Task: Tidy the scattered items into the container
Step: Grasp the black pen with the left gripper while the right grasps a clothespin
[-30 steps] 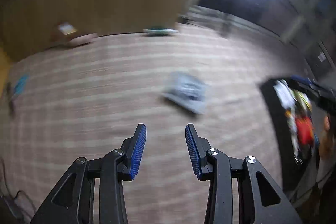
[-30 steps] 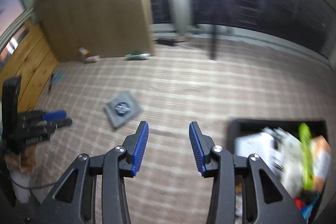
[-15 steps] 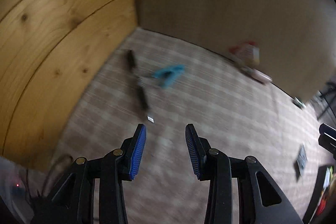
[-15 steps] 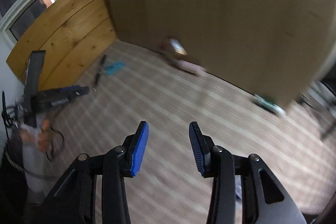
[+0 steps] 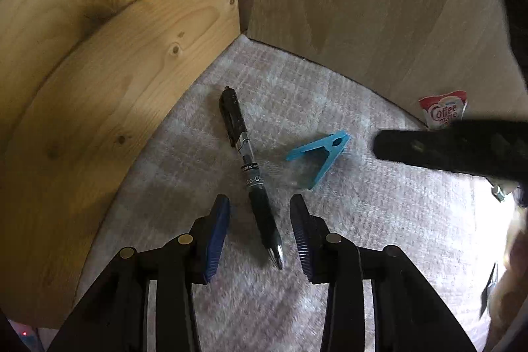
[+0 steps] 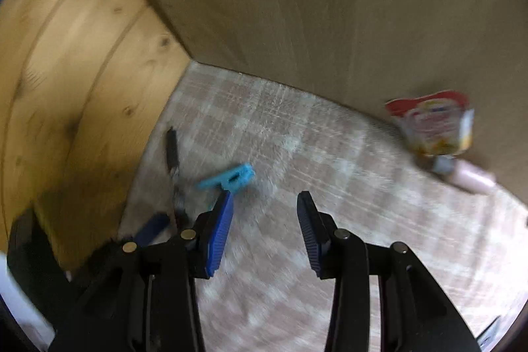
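Both grippers, left gripper point(image 5: 259, 231) and right gripper point(image 6: 264, 230), part-open and empty, have swung from the container to the corner; I now straddle the pen point(image 5: 249, 177).

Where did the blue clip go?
In the left wrist view the blue clip lies on the checked carpet near the wooden corner, just right of the black pen. The creamer packet leans on the wall further right.
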Demonstrator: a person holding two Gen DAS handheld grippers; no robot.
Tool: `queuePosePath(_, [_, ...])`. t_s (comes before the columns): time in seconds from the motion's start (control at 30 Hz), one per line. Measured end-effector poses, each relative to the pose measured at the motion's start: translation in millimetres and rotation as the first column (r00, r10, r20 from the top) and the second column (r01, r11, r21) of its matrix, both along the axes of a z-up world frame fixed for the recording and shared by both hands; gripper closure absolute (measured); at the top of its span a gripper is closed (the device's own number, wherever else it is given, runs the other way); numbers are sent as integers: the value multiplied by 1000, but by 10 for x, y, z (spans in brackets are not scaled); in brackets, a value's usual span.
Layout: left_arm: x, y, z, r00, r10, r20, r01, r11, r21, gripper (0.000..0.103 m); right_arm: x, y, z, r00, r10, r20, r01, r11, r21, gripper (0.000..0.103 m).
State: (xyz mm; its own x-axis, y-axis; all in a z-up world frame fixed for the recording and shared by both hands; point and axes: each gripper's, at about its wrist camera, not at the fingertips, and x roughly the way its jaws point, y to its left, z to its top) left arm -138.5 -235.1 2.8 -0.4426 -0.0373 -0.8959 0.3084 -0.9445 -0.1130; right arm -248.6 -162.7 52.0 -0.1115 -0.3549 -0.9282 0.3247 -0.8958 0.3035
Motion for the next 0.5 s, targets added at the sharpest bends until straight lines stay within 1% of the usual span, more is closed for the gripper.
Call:
queuePosePath(0.1, [-10, -10, -23, 1000, -10, -8, 10, 1000, -23, 68, -53, -98, -145, 999, -38, 38, 37, 999, 17, 63])
queuePosePath(0.17, [0, -27, -33, 1000, -13, -13, 12, 1000, -28, 69, -56, -129, -184, 997, -58, 42, 57, 998, 23, 63])
queuePosePath(0.2, [10, -38, -38, 1000, -12, -15, 11, 999, -33, 72, -55, -138, -162, 997, -71, 34, 71, 997, 19, 63])
queuePosePath(0.23, [24, -51, -44, 1000, -9, -17, 9, 999, -37, 76, -57, -149, -159, 996, -76, 45, 76, 997, 4, 63])
queuePosePath(0.33, [74, -96, -56, 1000, -4, -24, 3, 1000, -26, 79, -48, -190, -168, 994, -88, 64, 89, 996, -6, 63])
queuePosePath(0.43, [106, -115, -72, 1000, -5, -30, 4, 999, -33, 81, -8, -283, -193, 997, -62, 49, 61, 998, 23, 63])
queuePosePath(0.47, [118, -129, -77, 999, 0, -32, -1, 1000, -28, 82, 16, -317, -189, 998, -59, 21, 58, 997, 44, 63])
queuePosePath(0.5, [130, -145, -80, 999, 7, -34, -8, 1000, -21, 84, 26, -341, -189, 998, -56, 12, 55, 997, 59, 62])
